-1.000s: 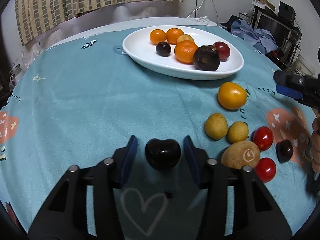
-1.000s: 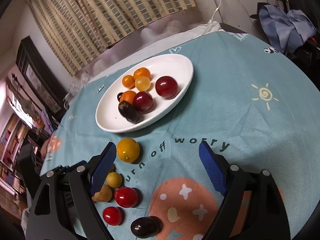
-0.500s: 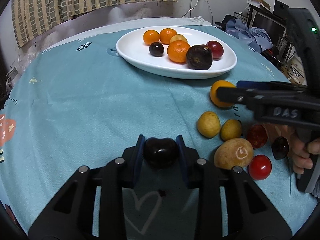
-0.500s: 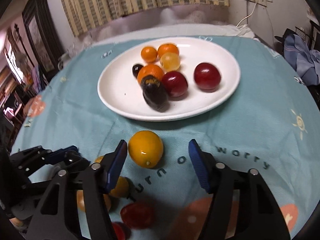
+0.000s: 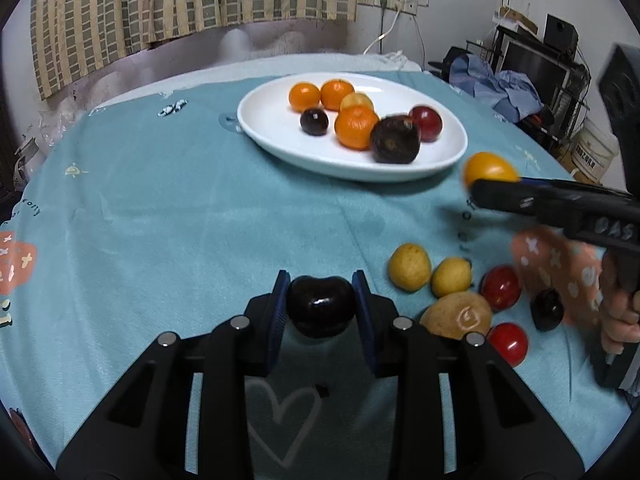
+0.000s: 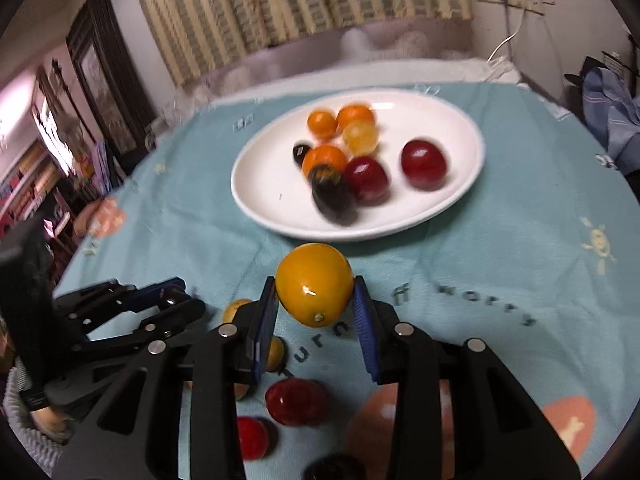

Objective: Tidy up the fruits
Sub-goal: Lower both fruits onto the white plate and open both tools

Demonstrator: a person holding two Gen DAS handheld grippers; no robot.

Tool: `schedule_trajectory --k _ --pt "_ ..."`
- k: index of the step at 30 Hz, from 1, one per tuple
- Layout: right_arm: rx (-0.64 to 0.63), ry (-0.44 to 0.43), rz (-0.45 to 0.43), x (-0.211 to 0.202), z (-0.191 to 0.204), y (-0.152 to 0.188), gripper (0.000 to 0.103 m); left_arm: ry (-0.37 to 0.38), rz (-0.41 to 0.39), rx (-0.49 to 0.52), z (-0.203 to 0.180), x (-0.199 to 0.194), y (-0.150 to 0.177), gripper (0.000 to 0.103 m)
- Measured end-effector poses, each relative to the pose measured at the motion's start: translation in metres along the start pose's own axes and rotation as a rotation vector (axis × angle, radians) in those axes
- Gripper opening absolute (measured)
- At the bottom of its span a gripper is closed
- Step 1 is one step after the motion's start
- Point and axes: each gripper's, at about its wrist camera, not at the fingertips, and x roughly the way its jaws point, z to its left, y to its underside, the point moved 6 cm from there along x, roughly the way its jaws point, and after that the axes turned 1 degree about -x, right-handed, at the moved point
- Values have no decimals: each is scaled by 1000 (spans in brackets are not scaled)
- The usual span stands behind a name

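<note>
Both claws have clamped down now, left claw (image 5: 320, 306) squeezing the dark plum (image 5: 321, 305), right claw (image 6: 315, 310) gripping the yellow-orange fruit (image 6: 315, 283).

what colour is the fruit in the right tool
Yellow-orange fruit, clearest in the right wrist view.

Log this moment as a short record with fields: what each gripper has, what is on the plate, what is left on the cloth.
left gripper: jaws shut on a dark plum
right gripper: jaws shut on a yellow-orange fruit
plate: white, holds several fruits: orange, yellow, red and dark
tablecloth: teal; loose yellow, red and dark fruits lie in a cluster beside the left gripper
plate contact: neither gripper is over the plate yet
</note>
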Motion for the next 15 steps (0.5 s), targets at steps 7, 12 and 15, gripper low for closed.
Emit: schedule_trajectory --k 7,12,15 --pt "87 54 -131 -31 -40 -52 37 12 -104 -19 -5 -14 -69 32" --pt "84 73 -137 -4 -44 -98 37 -9 -121 -29 -6 13 -111 32" --pt "102 68 -116 31 -49 -112 37 -10 -87 -53 0 40 -120 32"
